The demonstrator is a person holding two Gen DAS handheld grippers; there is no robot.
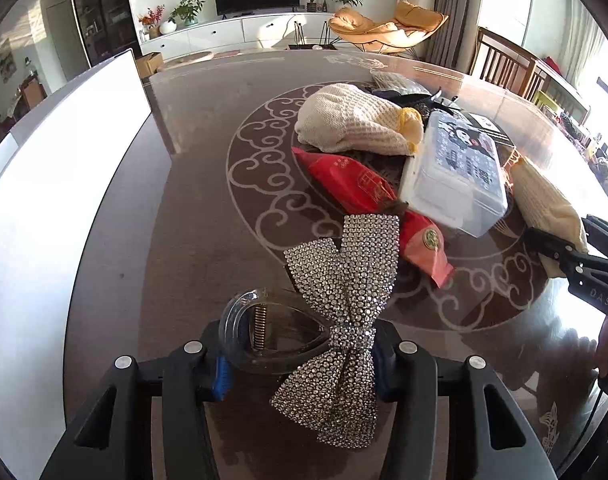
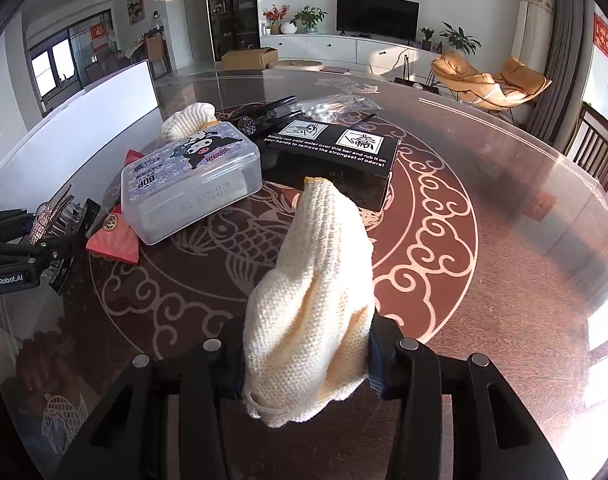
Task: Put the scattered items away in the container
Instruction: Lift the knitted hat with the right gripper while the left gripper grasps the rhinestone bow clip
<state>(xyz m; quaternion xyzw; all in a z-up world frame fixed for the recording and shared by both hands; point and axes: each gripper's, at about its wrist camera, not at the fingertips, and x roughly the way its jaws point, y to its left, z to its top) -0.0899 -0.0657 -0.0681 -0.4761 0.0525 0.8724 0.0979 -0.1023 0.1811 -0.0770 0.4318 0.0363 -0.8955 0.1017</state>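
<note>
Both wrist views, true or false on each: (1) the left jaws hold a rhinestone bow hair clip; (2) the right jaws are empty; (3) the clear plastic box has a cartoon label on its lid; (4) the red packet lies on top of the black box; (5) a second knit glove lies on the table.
1. True: the left gripper is closed on the rhinestone bow hair clip.
2. False: the right gripper grips a cream knit glove.
3. True: the clear plastic box bears a cartoon label.
4. False: the red packet lies on the table, partly under the clear box; the black box is apart from it.
5. True: a second knit glove lies behind the packet.
</note>
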